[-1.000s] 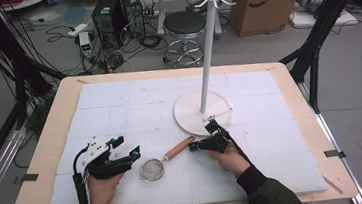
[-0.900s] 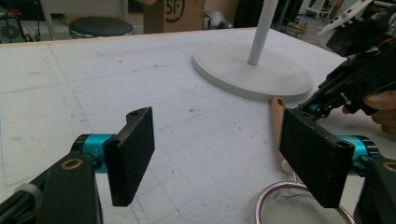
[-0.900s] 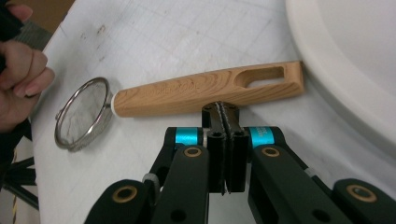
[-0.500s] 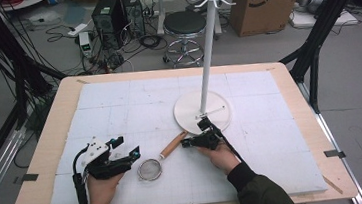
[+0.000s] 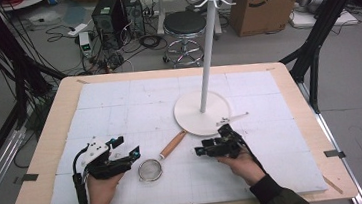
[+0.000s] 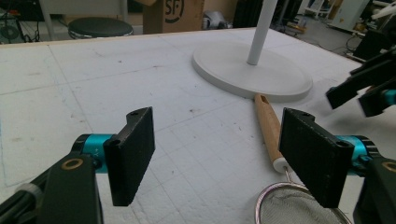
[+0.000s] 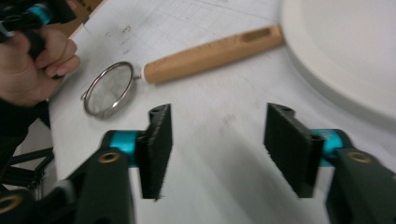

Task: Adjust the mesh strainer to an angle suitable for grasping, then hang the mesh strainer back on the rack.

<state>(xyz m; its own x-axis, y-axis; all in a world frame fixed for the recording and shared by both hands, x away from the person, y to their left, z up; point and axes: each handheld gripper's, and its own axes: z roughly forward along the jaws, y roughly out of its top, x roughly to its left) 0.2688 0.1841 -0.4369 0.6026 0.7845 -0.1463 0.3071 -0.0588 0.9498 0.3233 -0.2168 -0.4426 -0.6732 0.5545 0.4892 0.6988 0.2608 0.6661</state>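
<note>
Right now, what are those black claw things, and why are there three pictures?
A person sits at a table holding a two-jaw grabbing tool in each hand. The left gripper and the right gripper are both open and hold nothing. One picture comes from a camera up high, looking down on the table. The other two come from little cameras riding on the grippers, so you see each one's black jaws sticking up from the bottom. On the table lies a small strainer with a wooden handle, between the two grippers. Behind it stands a tall white rack with a round base and arms at the top.
</note>
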